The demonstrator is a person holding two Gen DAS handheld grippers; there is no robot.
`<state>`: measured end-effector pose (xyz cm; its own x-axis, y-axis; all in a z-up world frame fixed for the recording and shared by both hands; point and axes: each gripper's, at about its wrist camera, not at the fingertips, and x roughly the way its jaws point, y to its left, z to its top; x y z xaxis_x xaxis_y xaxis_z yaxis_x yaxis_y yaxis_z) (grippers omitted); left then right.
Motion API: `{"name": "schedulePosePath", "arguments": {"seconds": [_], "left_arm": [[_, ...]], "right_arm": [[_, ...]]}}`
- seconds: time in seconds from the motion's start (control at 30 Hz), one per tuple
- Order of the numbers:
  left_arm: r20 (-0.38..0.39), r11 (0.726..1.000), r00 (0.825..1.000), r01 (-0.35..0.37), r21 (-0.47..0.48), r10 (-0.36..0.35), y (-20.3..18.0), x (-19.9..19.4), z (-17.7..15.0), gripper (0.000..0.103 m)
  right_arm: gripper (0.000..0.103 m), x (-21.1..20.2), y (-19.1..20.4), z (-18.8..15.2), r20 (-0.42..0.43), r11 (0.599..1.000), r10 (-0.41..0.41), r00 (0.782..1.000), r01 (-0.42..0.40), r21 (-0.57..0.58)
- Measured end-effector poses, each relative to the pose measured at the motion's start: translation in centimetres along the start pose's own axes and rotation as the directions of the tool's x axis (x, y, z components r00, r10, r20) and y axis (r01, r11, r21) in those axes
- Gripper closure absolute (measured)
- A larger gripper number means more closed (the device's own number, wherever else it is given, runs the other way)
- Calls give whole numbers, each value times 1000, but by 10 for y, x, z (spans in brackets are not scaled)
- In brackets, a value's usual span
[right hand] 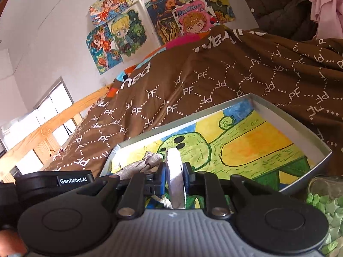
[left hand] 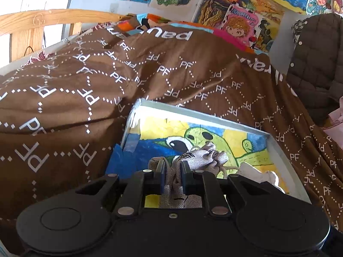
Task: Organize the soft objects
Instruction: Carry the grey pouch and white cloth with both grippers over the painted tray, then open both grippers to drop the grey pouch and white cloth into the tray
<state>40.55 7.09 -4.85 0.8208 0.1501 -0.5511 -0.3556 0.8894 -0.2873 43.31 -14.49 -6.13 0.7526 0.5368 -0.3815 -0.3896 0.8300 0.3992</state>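
The left gripper (left hand: pixel 173 168) has its fingers clamped on a grey mesh pouch (left hand: pixel 201 156) at the lower centre of the frame, over the box. The right gripper (right hand: pixel 174 169) has its fingers clamped on a folded white cloth (right hand: pixel 175 184), also at lower centre. Both hang above a shallow box (right hand: pixel 289 115) lined with a yellow-and-green drawing, lying on a bed's brown patterned blanket (left hand: pixel 150 68).

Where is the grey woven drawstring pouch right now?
In the left wrist view, the grey woven drawstring pouch is pinched in the left tool, just over the near left part of the shallow white-walled box lined with a green-and-yellow painting.
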Motion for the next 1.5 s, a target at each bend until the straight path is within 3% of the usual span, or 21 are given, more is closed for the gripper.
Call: {"name": "schedulePosePath", "arguments": {"seconds": [0.27, 0.37, 0.4, 0.53, 0.83, 0.97, 1.2, 1.37, 1.5], "left_arm": [[-14, 1000, 1000, -8, -24, 8, 5, 0, 1, 73], [-18, 999, 1000, -6, -40, 5, 8, -4, 1, 60], [-18, 999, 1000, -4, -46, 4, 9, -6, 2, 49], [21, 997, 999, 34, -72, -33, 16, -21, 2, 25], [114, 994, 992, 72, -87, -62, 24, -77, 4, 4], [145, 994, 986, 91, -61, -82, 23, -110, 1, 2], [203, 991, 972, 126, -38, -116, 25, -170, -4, 1], [274, 988, 950, 153, 11, -150, 29, -218, -15, 1], [292, 985, 941, 161, 62, -173, 32, -248, -31, 1]], "right_arm": [[64, -1, 3, 2, -11, 1000, 15, 1000, -15, -14], [51, -8, 6, 6, 1, 1000, 7, 1000, -7, -30], [48, -11, 7, 8, 6, 999, 3, 1000, -3, -38], [38, -28, 12, 15, 29, 998, -16, 999, 18, -65], [9, -94, 27, 29, 123, 990, -38, 992, 54, -129], [1, -127, 40, 31, 172, 985, -28, 985, 57, -162], [0, -179, 65, 24, 230, 973, -25, 973, 77, -219], [0, -213, 71, 4, 214, 980, 11, 977, 32, -195], [0, -234, 78, -12, 216, 977, -12, 976, 57, -203]]}}
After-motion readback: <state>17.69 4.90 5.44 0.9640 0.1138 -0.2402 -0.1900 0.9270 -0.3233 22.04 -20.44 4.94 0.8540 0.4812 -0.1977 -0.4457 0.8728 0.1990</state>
